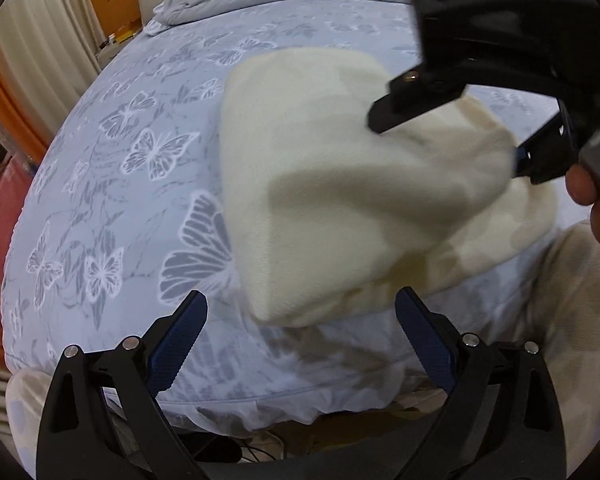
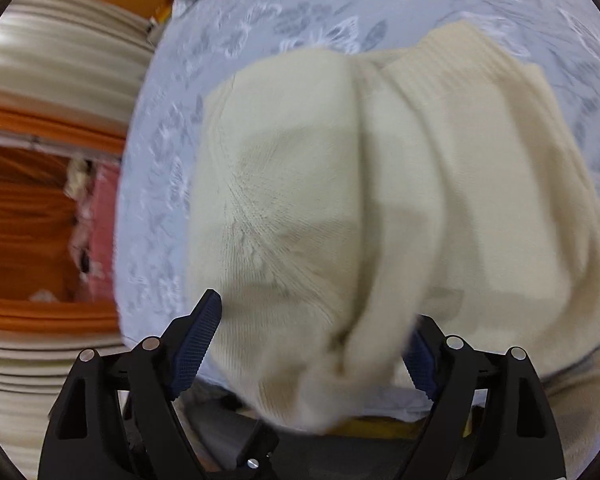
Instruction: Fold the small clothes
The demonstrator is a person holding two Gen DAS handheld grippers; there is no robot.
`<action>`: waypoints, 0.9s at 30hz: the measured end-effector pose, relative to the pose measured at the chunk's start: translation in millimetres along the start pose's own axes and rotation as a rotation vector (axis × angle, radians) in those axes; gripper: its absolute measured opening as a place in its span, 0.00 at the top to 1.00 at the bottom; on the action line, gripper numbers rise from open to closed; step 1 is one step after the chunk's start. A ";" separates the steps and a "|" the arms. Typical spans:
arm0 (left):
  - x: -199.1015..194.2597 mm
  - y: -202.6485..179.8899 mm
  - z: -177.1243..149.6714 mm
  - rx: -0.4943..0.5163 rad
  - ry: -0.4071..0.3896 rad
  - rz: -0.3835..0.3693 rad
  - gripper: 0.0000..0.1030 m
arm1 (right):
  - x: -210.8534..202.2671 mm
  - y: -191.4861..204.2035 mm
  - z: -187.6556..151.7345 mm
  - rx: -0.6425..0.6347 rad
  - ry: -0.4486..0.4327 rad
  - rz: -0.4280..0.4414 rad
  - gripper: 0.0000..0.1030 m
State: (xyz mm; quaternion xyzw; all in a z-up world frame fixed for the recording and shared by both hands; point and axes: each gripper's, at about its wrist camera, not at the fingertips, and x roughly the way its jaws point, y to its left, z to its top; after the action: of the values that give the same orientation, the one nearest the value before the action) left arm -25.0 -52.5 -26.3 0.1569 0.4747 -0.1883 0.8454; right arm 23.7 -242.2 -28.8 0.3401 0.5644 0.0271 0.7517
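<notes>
With both the left tool (image 1: 301,334) and right tool (image 2: 318,346) gaping empty over the cream knit garment (image 2: 420,200) on the bed (image 1: 140,160), its loosely lying fold may slump open.

cream knit garment (image 2: 380,184) motion-blurred at its near edge, hiding right gripper's (image 2: 316,344) far pad, bedsheet (image 2: 172,152) smeared

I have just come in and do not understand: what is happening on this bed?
A person is folding a cream knitted hat on a bed with a blue butterfly sheet, using a hand-held gripper in each hand. The hat lies bunched near the bed's edge. The left gripper is open, with nothing between its fingers. The right gripper is also open; the hat's fabric lies between its fingers, apparently just let go.
</notes>
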 end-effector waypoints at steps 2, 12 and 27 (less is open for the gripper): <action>5.5 5.7 -0.2 -0.022 0.019 -0.023 0.20 | 2.2 11.9 2.4 -0.062 -0.030 -0.020 0.76; -15.6 -6.3 22.8 -0.062 -0.051 -0.136 0.29 | -119.3 -78.1 3.2 0.029 -0.297 0.098 0.87; 23.5 -43.8 14.6 0.043 0.091 -0.130 0.62 | -125.5 -134.4 -25.8 0.055 -0.287 0.083 0.34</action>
State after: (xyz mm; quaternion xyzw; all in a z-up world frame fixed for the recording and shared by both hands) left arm -23.4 -101.5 -43.0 0.1524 0.5175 -0.2458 0.8053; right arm -90.1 -386.2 -1.0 0.3841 0.4372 -0.0063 0.8132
